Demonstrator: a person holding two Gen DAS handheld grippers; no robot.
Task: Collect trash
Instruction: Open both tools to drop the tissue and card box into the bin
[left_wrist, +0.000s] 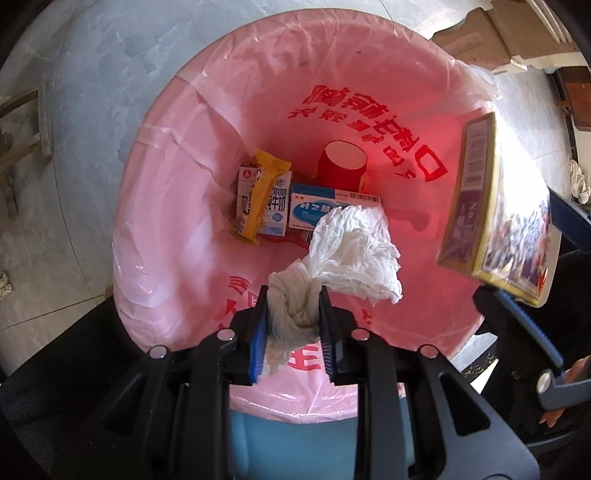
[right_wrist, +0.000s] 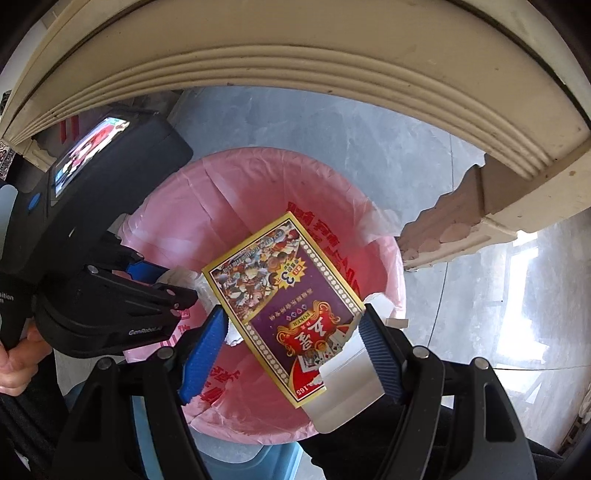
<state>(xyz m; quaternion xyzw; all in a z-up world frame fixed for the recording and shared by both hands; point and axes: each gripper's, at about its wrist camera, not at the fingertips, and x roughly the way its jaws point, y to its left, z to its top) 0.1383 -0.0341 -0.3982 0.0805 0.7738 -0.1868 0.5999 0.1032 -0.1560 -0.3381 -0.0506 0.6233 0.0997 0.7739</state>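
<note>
The pink-lined bin (left_wrist: 177, 206) serves as the reference point. At its bottom already lie a milk carton (left_wrist: 275, 212), a yellow wrapper (left_wrist: 260, 195) across it, a red paper cup (left_wrist: 341, 164) and a blue-and-white medicine box (left_wrist: 328, 206), so part of the collection is judged complete. Two items remain undelivered. The left gripper (left_wrist: 291, 328) hangs over the bin's near rim, jaws narrow and clamped on a crumpled white tissue (left_wrist: 351, 254) that droops above the bin's interior. The right gripper (right_wrist: 291, 350) is poised above the bin's opening, jaws at moderate width pressing the two side edges of a playing-card box (right_wrist: 284, 299), held tilted. Both pieces are directly over the liner; what is left, by assessment, is the release of each. Whether further trash lies elsewhere cannot be determined from these views.
</note>
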